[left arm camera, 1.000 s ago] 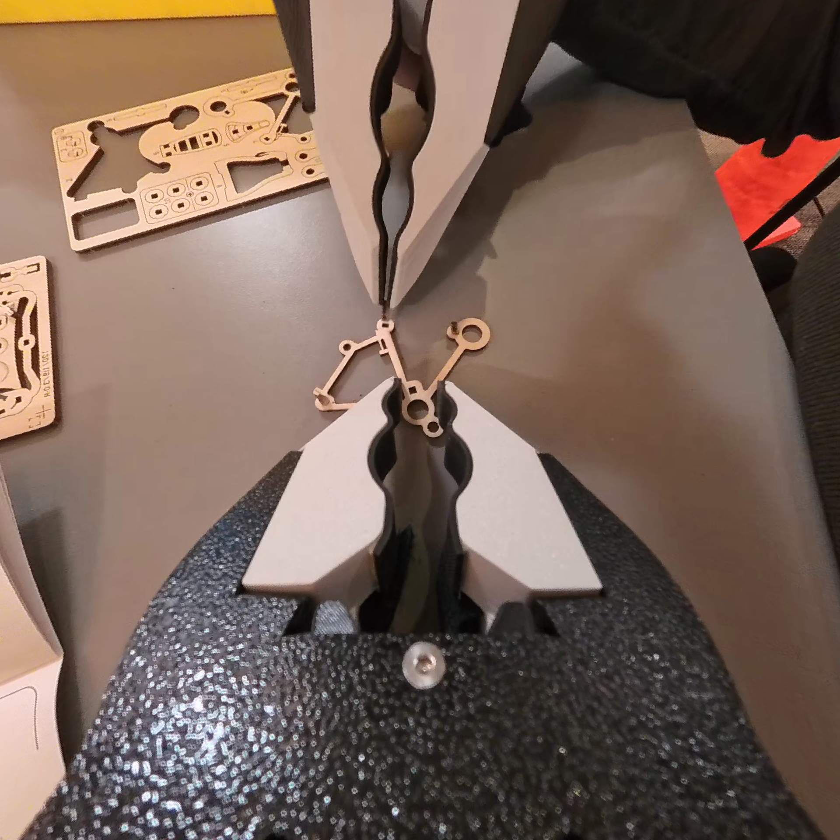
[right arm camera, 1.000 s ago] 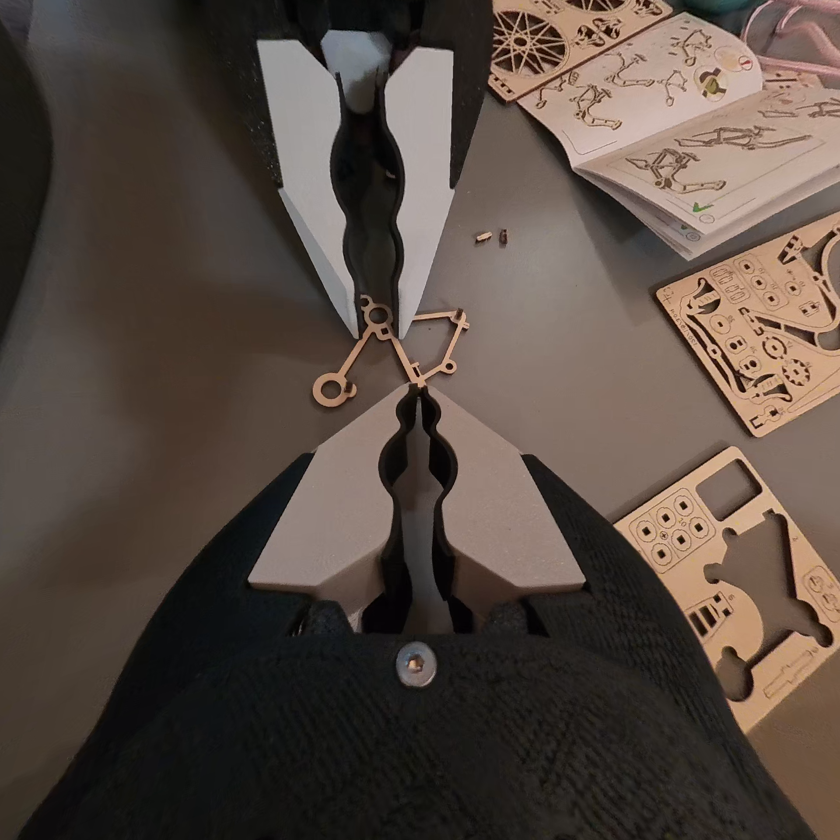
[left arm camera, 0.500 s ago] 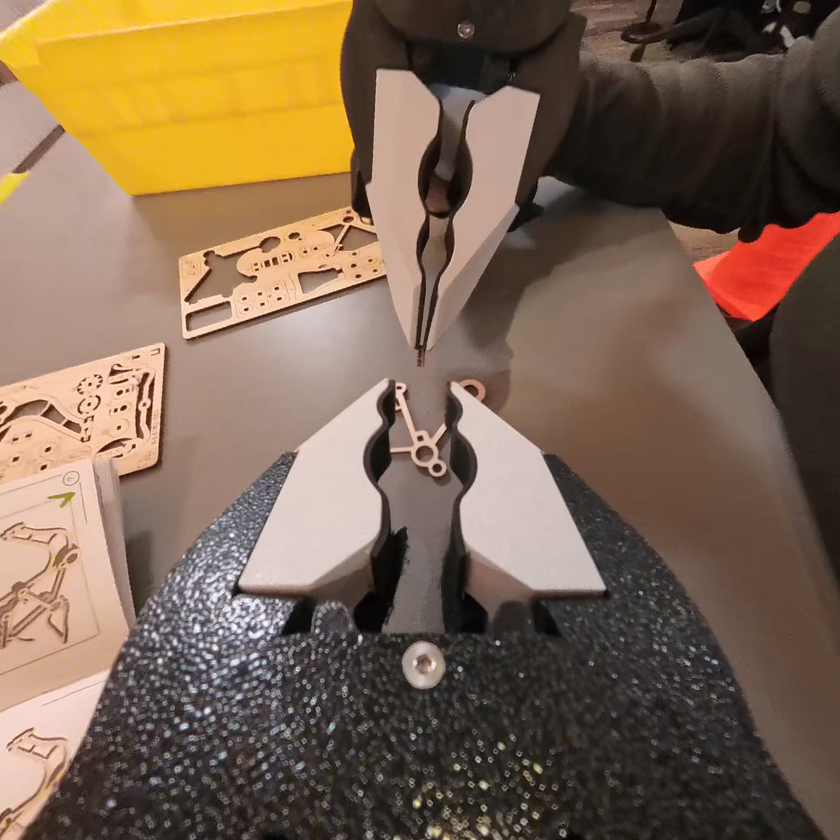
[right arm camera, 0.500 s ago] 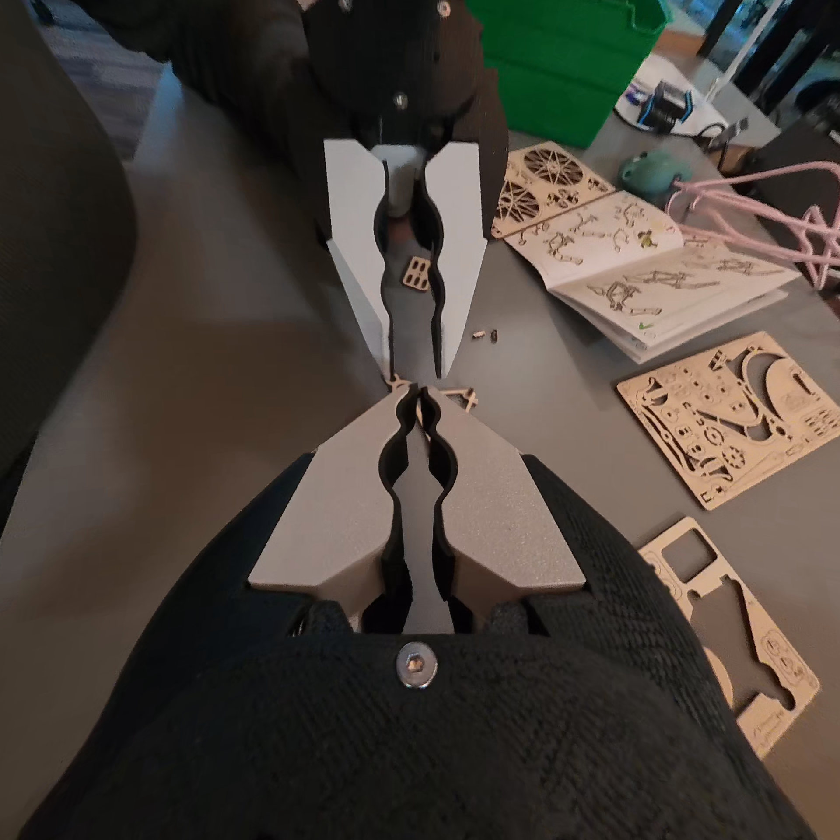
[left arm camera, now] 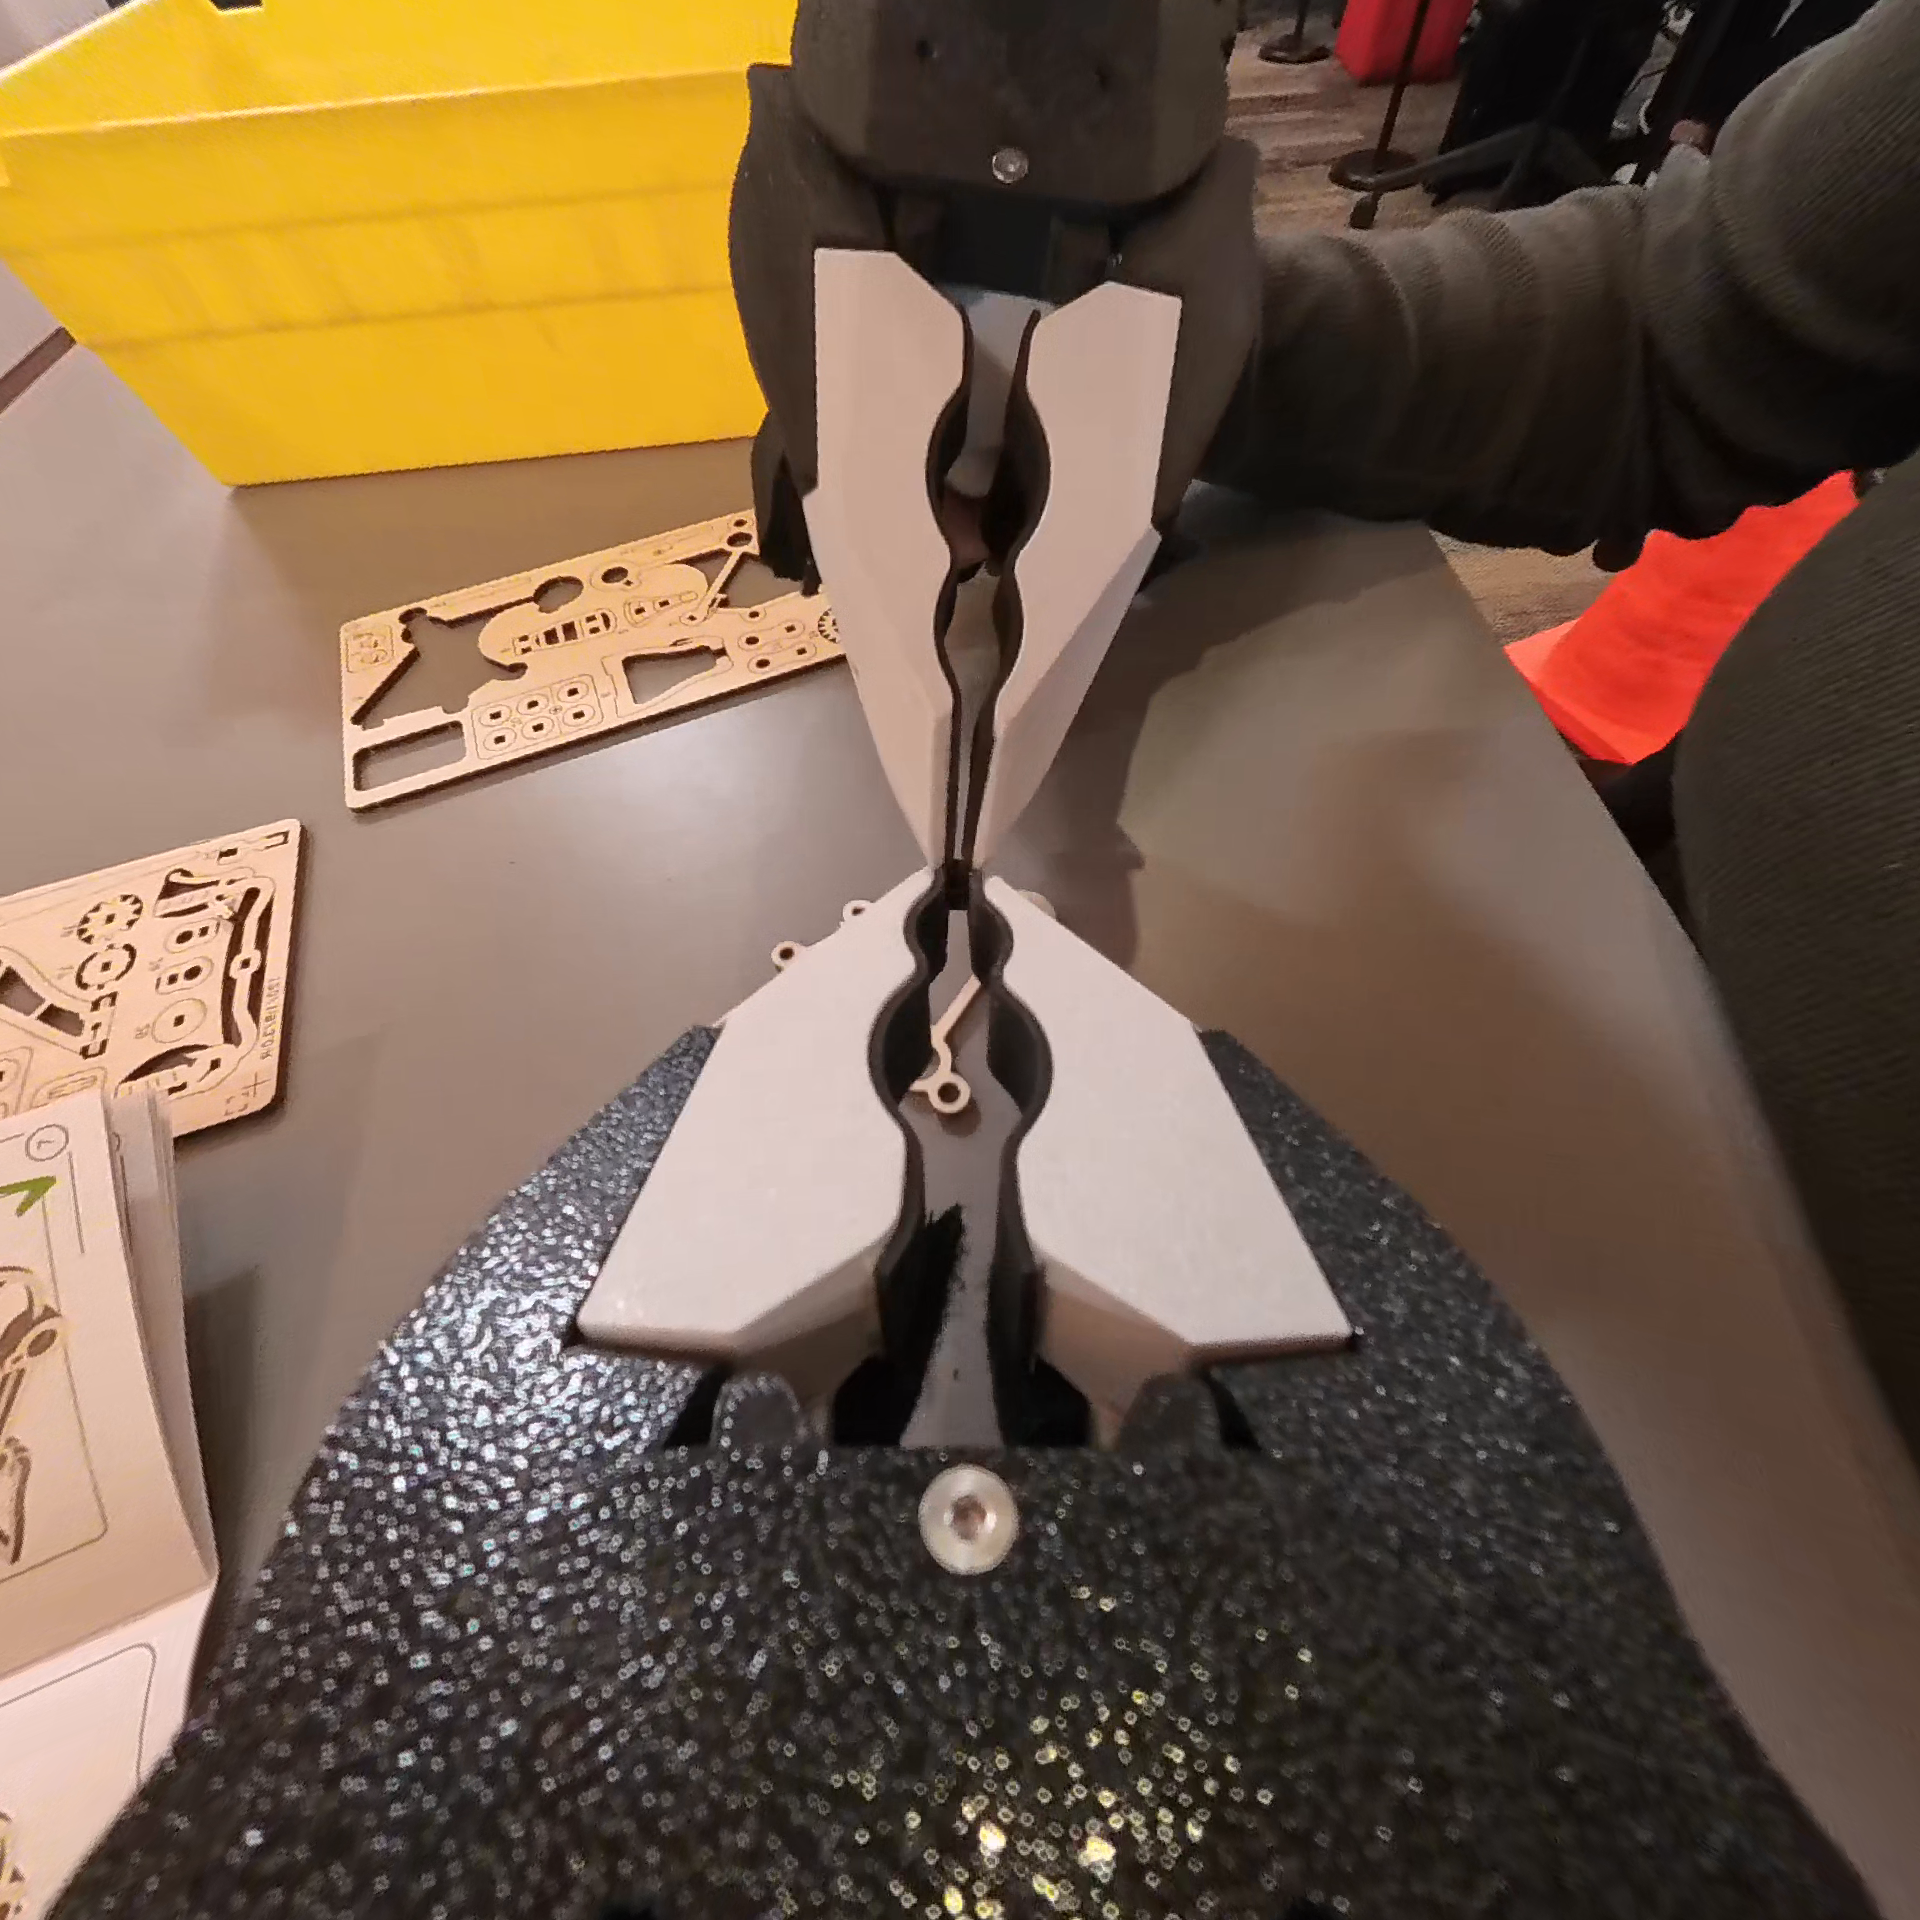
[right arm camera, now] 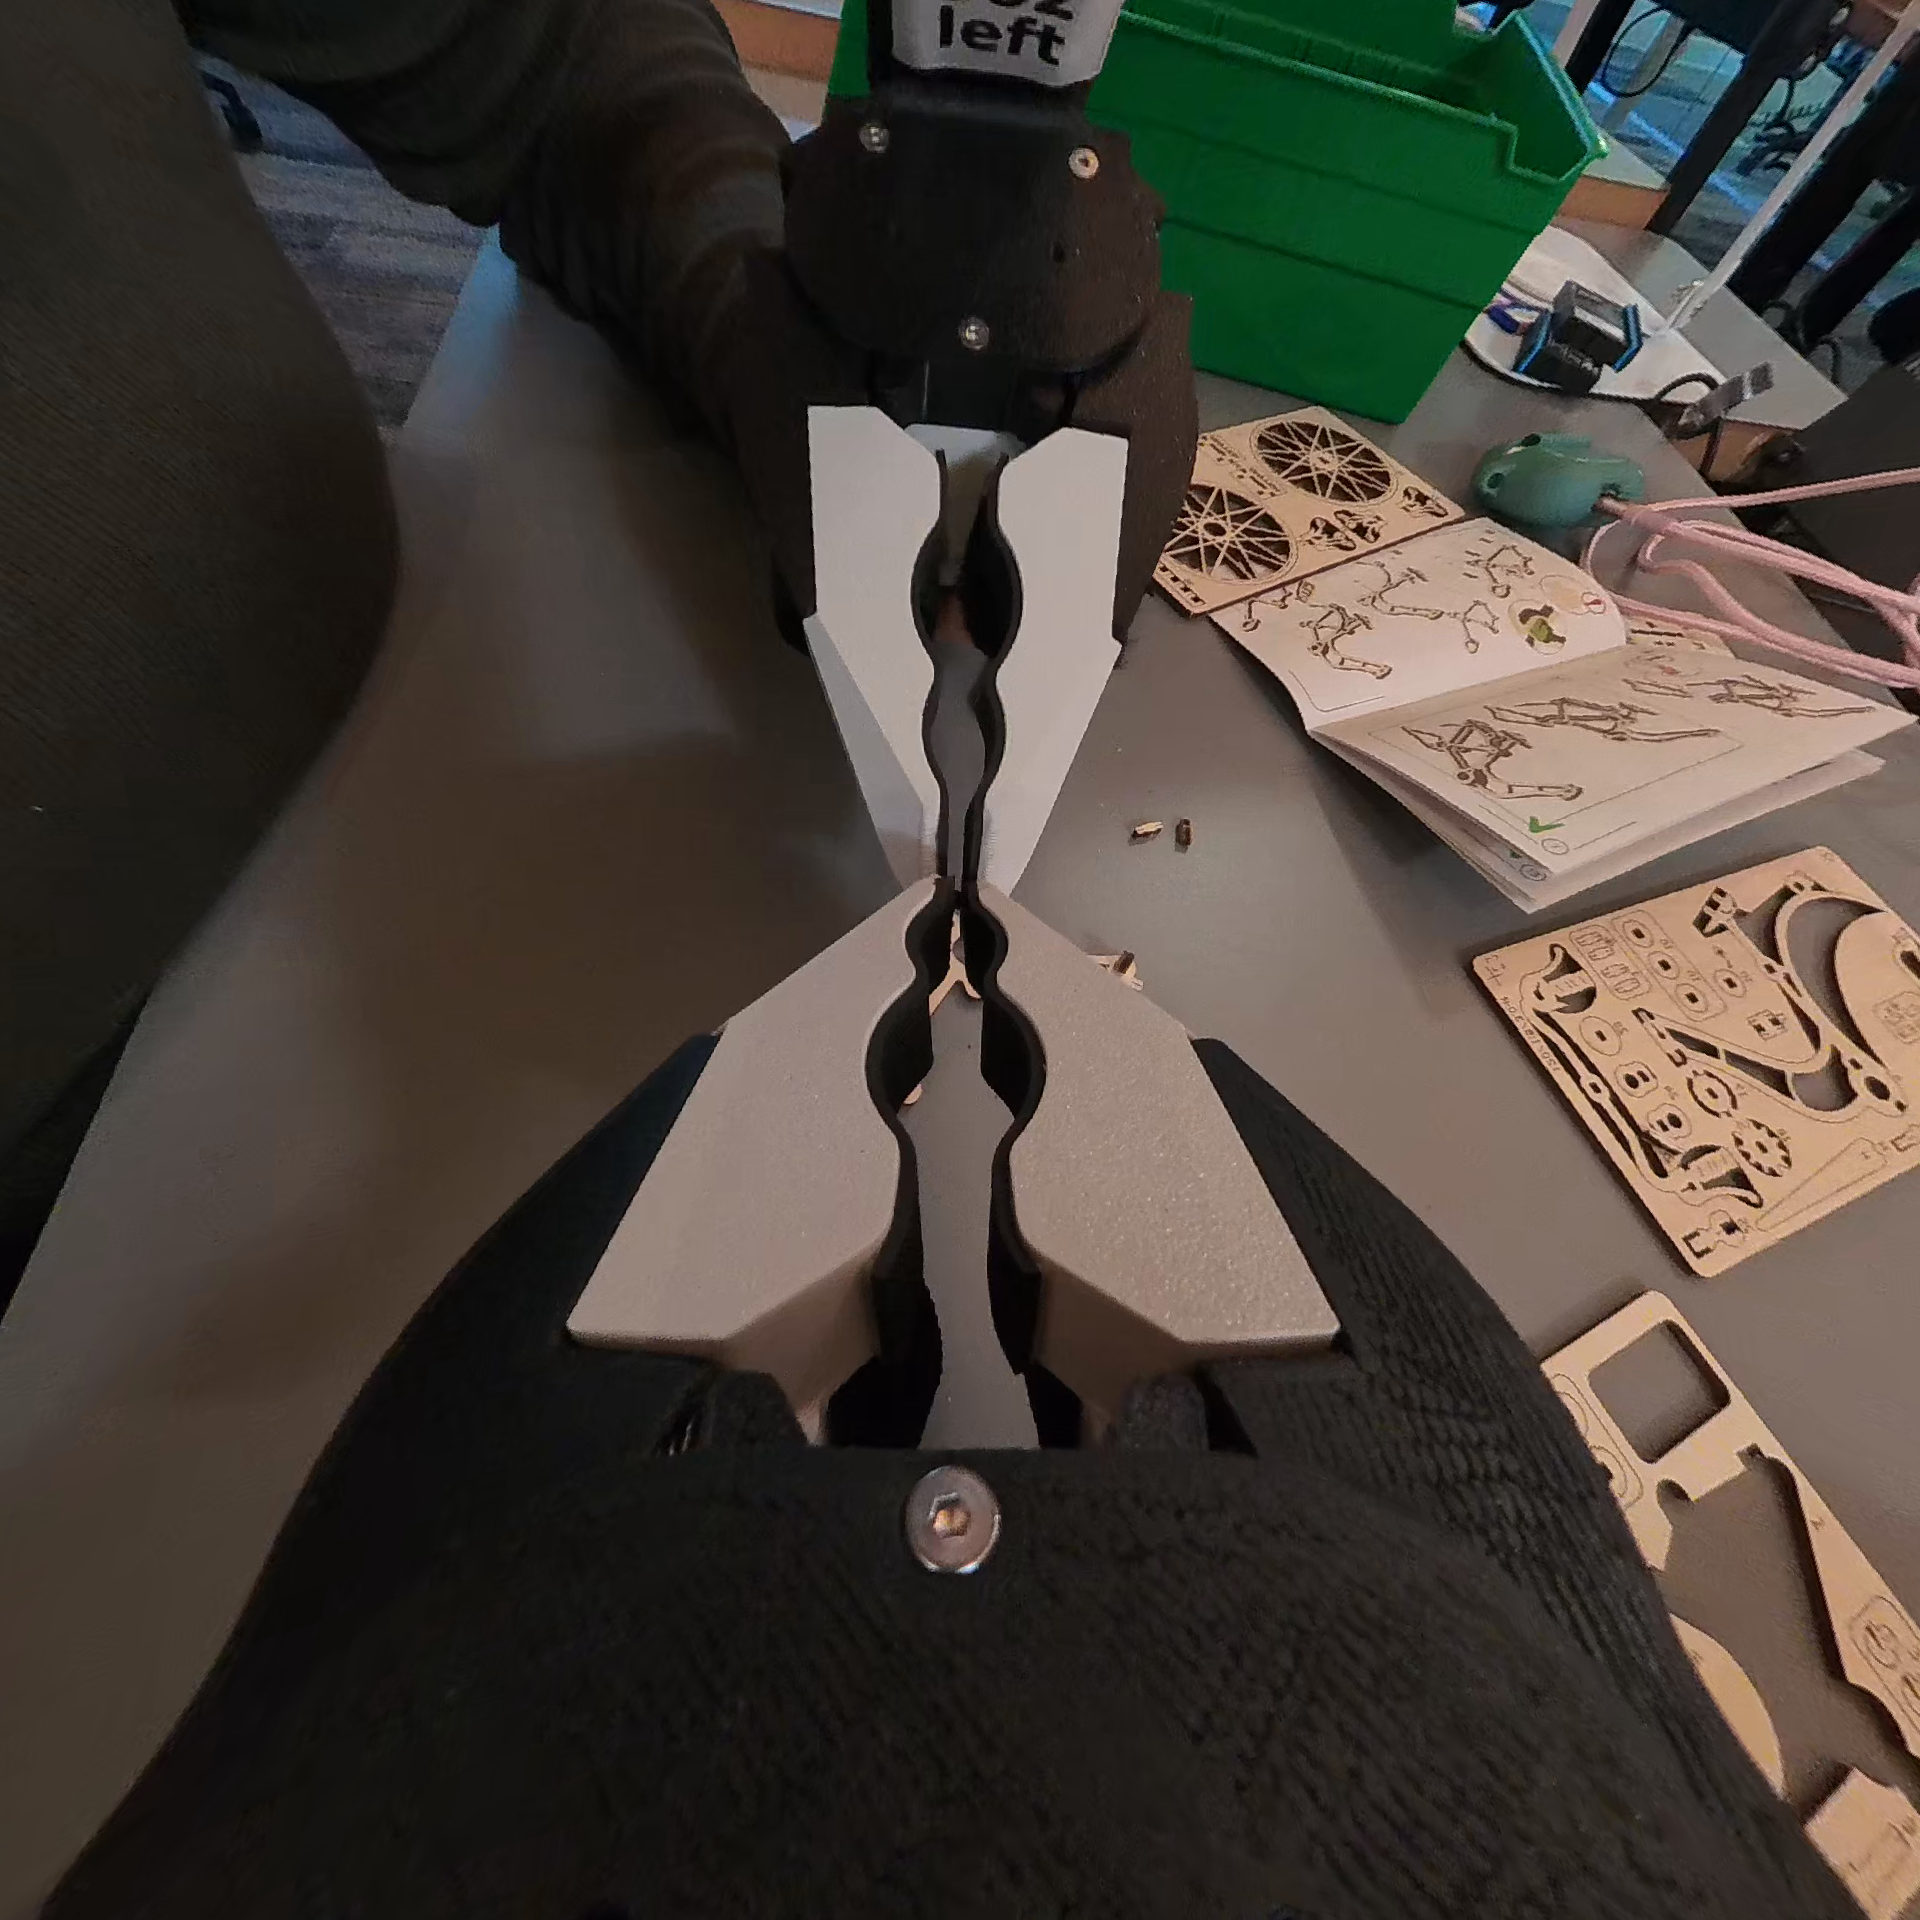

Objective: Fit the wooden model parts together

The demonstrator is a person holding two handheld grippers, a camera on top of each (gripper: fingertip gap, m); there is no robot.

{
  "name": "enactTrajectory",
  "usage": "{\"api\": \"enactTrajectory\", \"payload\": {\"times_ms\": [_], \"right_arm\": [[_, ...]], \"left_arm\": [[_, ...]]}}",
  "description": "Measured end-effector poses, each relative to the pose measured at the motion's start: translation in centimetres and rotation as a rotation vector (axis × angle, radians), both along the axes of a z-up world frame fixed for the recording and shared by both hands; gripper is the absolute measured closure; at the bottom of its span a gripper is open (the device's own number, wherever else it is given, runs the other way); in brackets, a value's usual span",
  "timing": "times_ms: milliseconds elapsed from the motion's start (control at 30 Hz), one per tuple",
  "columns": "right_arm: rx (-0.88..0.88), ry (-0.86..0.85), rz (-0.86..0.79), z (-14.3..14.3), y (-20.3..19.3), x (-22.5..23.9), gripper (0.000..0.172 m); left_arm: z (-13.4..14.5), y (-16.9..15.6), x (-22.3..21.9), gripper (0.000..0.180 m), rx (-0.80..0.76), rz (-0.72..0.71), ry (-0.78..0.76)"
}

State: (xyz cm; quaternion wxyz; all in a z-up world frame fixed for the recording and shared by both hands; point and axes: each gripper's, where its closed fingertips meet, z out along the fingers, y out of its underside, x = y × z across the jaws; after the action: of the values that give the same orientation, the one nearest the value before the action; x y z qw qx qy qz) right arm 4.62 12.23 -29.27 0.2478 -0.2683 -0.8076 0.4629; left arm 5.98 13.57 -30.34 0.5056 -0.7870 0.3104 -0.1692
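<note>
Left hand-held gripper (left arm camera: pixel 956 896): open a moment ago, now clenching shut above the wooden part (left arm camera: pixel 948 1049). Right hand-held gripper (right arm camera: pixel 954 896): pinching a dark peg (left arm camera: pixel 957 879), tips meeting. Peg fitting is likely beginning.

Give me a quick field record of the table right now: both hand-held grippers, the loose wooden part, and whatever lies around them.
left hand-held gripper: fingertips together, above the loose part
right hand-held gripper: fingertips together, tip to tip with the left
grasp: cannot tell if either pinches anything
loose wooden part: thin linkage with ring ends, seen between the left fingers
part sheets: flat on grey table
instruction booklet: open
bins: yellow bin, green bin
</note>
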Motion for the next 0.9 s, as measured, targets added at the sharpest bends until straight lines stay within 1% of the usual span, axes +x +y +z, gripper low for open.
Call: {"api": "enactTrajectory", "payload": {"times_ms": [200, 333, 467, 667, 733, 800, 900], "right_arm": [[-0.030, 0.012, 0.004, 0.5, 0.1, 0.1, 0.172], [-0.057, 0.026, 0.005, 1.0, 0.2, 0.1, 0.172], [-0.075, 0.034, 0.014, 1.3, 0.1, 0.2, 0.172], [-0.066, 0.032, 0.023, 1.2, -0.1, 0.3, 0.172], [-0.049, 0.035, 0.016, 1.0, 0.1, 0.3, 0.172], [-0.051, 0.037, 0.014, 1.1, 0.2, 0.3, 0.172], [-0.055, 0.042, 0.015, 1.3, 0.3, 0.4, 0.172]], "left_arm": [[-0.2, -0.1, 0.0, 0.180, -0.024, -0.013, -0.031], [0.3, 0.1, 0.0, 0.180, 0.041, 0.006, 0.007], [0.5, 0.0, 0.1, 0.180, 0.059, 0.000, 0.012], [0.5, -0.4, 0.4, 0.180, 0.001, -0.037, -0.068], [0.4, -0.5, 0.5, 0.175, -0.023, -0.044, -0.102], [0.3, -0.4, 0.5, 0.174, -0.029, -0.044, -0.117], [0.6, -0.4, 0.5, 0.180, -0.017, -0.048, -0.136]]}}
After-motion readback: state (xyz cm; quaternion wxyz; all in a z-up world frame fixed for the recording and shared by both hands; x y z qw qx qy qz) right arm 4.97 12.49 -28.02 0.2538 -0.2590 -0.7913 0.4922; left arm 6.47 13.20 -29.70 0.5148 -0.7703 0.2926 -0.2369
